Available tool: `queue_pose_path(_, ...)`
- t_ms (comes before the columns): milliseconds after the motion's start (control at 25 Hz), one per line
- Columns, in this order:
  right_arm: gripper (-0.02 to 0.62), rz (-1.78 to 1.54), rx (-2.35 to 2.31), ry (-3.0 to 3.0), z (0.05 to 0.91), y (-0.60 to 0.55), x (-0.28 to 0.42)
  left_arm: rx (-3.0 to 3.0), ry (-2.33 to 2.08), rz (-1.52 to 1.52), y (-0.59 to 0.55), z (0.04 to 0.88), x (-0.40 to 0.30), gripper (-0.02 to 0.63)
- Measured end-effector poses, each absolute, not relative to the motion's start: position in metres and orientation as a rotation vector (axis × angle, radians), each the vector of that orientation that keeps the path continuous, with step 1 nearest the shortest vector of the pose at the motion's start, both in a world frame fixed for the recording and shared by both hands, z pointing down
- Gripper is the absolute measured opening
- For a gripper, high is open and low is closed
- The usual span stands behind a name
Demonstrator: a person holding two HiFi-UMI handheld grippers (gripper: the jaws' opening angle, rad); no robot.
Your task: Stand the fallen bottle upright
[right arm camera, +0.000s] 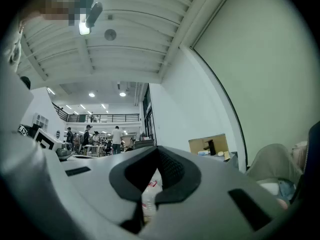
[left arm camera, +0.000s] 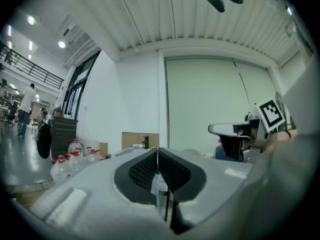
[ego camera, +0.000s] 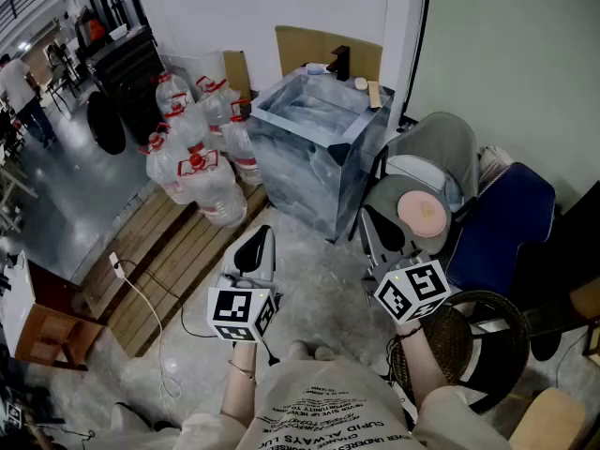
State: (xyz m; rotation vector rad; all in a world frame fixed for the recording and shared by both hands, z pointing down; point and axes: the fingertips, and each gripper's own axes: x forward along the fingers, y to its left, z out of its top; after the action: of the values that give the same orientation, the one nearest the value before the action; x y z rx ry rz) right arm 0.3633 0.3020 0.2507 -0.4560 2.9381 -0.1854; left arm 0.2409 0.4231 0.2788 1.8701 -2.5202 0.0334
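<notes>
Several large clear water jugs (ego camera: pixel 200 162) with red caps are heaped on the floor left of a stone-look tank. The nearest jug (ego camera: pixel 217 195) seems to lie tilted on its side. My left gripper (ego camera: pixel 266 230) hovers over the floor in front of them, its jaws closed together with nothing held; in its own view the left gripper (left arm camera: pixel 158 150) is level and the jugs (left arm camera: pixel 67 159) sit low at the left. My right gripper (ego camera: pixel 366 216) is beside it near the tank, tips touching; through the right gripper (right arm camera: pixel 157 149) jaws' lower gap a clear bottle (right arm camera: pixel 149 196) shows beyond.
A grey marbled tank (ego camera: pixel 314 139) stands ahead. Wooden pallet boards (ego camera: pixel 164 256) and a white cable (ego camera: pixel 141 303) lie at the left. Grey chair (ego camera: pixel 427 172), blue chair (ego camera: pixel 497 223) and a wicker seat (ego camera: pixel 469 345) crowd the right. A wooden stool (ego camera: pixel 42 331) is at far left.
</notes>
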Motion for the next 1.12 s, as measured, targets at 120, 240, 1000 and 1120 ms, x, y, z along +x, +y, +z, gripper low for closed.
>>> queue_pose_path(120,0.003,-0.182,-0.458,2.943,0.252,0.299,0.362,1.877,-2.516,0.029,0.42,0.277,0.24,0.025)
queue_pose_path(240,0.003,-0.183,-0.451,2.941,0.255,0.298,0.362,1.881,-2.519,0.025,0.418,0.277,0.241,0.025)
queue_pose_path(1000,0.005,-0.25,-0.445,2.923,0.268,0.282,0.356,1.817,-2.568,-0.023,0.412,0.278,0.224,0.226)
queue_pose_path(1120,0.005,-0.248,-0.434,2.93,0.271,0.28,0.347,1.788,-2.586,-0.02,0.412,0.282,0.214,0.274)
